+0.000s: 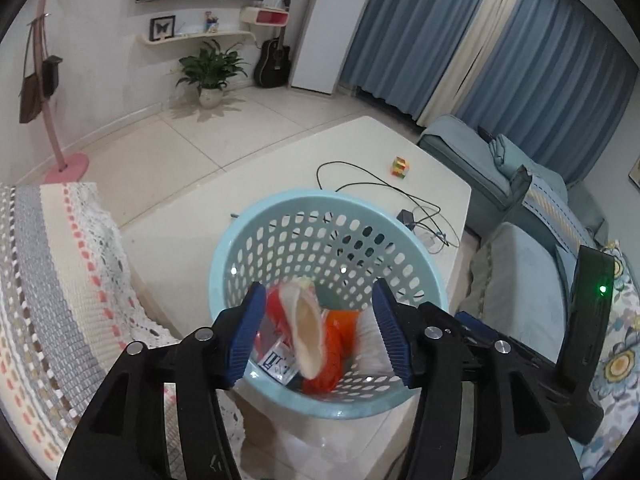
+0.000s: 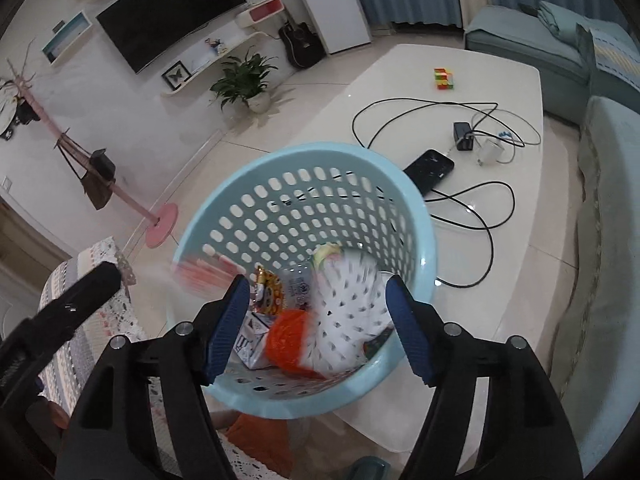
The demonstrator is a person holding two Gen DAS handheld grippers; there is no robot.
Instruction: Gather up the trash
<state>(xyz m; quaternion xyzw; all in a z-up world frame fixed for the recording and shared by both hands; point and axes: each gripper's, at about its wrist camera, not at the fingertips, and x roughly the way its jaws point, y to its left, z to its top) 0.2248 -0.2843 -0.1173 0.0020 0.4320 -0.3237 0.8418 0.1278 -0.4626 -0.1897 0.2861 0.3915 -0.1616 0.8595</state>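
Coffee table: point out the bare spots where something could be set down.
On the coffee table, the far end around the colourful cube is bare, and so is the strip along the sofa-side edge. The middle is crowded: black cable loops, phone, black charger, white charger. The blue basket fills the near end.

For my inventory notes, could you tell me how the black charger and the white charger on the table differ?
The black charger is dark and looks boxy and upright, while the white charger is pale and seems to lie tilted. The black charger sits nearer the phone; the white charger lies to its right in the right wrist view. Both rest on the white table among cables, outside the blue basket.
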